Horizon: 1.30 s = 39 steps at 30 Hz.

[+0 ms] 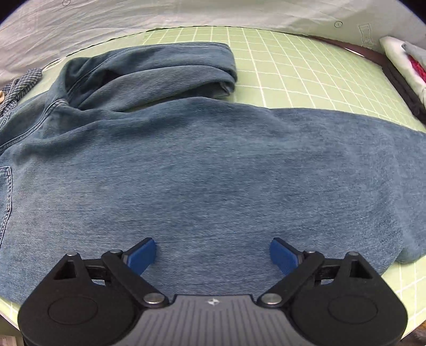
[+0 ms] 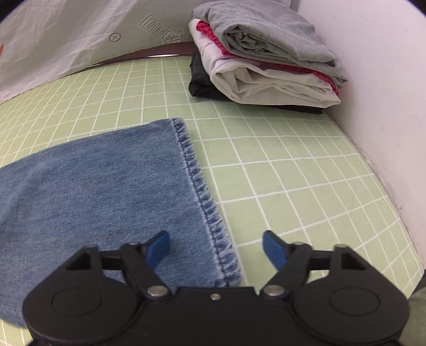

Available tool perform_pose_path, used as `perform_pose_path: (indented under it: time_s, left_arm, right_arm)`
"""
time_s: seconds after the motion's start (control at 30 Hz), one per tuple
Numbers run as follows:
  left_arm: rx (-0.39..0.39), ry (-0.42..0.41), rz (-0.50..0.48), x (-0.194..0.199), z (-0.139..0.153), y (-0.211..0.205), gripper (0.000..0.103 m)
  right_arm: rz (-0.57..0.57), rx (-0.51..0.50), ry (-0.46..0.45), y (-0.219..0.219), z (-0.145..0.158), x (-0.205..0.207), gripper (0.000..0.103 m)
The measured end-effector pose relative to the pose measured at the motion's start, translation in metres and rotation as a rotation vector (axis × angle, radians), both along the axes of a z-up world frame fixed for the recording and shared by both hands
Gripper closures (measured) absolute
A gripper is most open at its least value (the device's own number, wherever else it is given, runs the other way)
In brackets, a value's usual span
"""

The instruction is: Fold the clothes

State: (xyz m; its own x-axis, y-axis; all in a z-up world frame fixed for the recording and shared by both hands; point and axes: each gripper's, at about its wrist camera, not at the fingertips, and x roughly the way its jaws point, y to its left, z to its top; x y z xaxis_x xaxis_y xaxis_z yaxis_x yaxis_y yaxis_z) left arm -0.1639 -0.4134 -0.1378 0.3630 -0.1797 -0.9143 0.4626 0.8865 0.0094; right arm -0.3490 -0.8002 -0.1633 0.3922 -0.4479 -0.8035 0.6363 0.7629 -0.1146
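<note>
jeans (image 1: 213,165) lay flat on worktop (image 2: 279,170), one leg bunched at back, unfolded | stack (image 2: 266,61) of 3–4 folded items done, back right | L hand-held gripper (image 1: 213,255) wide open, empty, over denim | R hand-held gripper (image 2: 216,248) open, straddled leg hem (image 2: 199,186), no grip yet

Your left wrist camera sits just behind the left gripper (image 1: 213,255), looking steeply down and forward along its blue fingers. It is close above the middle of the blue jeans (image 1: 213,165), with the green gridded cloth (image 1: 293,69) beyond. Your right wrist camera sits just behind the right gripper (image 2: 216,248), also tilted down, close above the hem of a jeans leg (image 2: 197,181). Both views share the jeans, the gridded cloth, the white sheet (image 1: 186,13) at the far edge, and the pile of folded clothes (image 2: 266,58), which lies at the left view's right edge.
</note>
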Motion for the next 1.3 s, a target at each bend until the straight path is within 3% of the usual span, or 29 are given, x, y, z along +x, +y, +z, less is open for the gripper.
perform_pose_path:
  time_s: [0.03, 0.1, 0.27, 0.4, 0.5, 0.53, 0.6, 0.67, 0.77, 0.87, 1.03, 1.3]
  left_arm:
    - [0.009, 0.001, -0.003, -0.004, 0.000, -0.006, 0.010]
    - [0.026, 0.000, -0.003, -0.010, 0.000, -0.015, 0.010]
    - [0.048, 0.032, 0.000, -0.012, 0.001, -0.021, 0.009]
    - [0.038, 0.062, -0.042, -0.020, 0.001, -0.024, 0.009]
    - [0.046, 0.047, -0.056, -0.024, 0.001, -0.024, 0.009]
    - [0.046, 0.049, -0.061, -0.024, 0.001, -0.022, 0.009]
    - [0.050, 0.049, -0.072, -0.023, 0.002, -0.018, 0.009]
    - [0.057, 0.030, -0.081, -0.024, 0.005, -0.012, 0.009]
    - [0.035, 0.006, -0.064, -0.020, 0.014, 0.006, 0.009]
    - [-0.005, -0.015, -0.027, -0.007, 0.025, 0.032, 0.009]
    - [-0.026, -0.069, 0.045, 0.032, 0.044, 0.087, 0.009]
    - [-0.064, -0.138, 0.185, 0.124, 0.060, 0.181, 0.009]
  right_arm:
    - [0.023, 0.011, -0.007, 0.001, 0.001, -0.001, 0.074]
    - [0.050, -0.004, -0.003, 0.006, 0.001, -0.004, 0.088]
    - [0.041, -0.065, 0.018, 0.006, 0.002, -0.025, 0.091]
    - [-0.050, -0.025, 0.011, -0.011, -0.003, -0.061, 0.091]
    - [-0.039, -0.029, 0.038, -0.012, -0.002, -0.062, 0.089]
    - [-0.042, -0.045, 0.063, -0.010, -0.001, -0.059, 0.088]
    - [-0.065, -0.077, 0.106, -0.007, 0.001, -0.053, 0.074]
    - [-0.120, -0.089, 0.099, -0.007, 0.006, -0.051, 0.049]
    - [-0.178, -0.080, 0.060, -0.004, 0.017, -0.048, 0.028]
    - [-0.192, -0.092, 0.040, 0.008, 0.026, -0.035, 0.016]
    - [-0.159, -0.121, 0.008, 0.049, 0.039, 0.006, 0.007]
    - [-0.029, -0.127, -0.047, 0.134, 0.054, 0.102, 0.004]
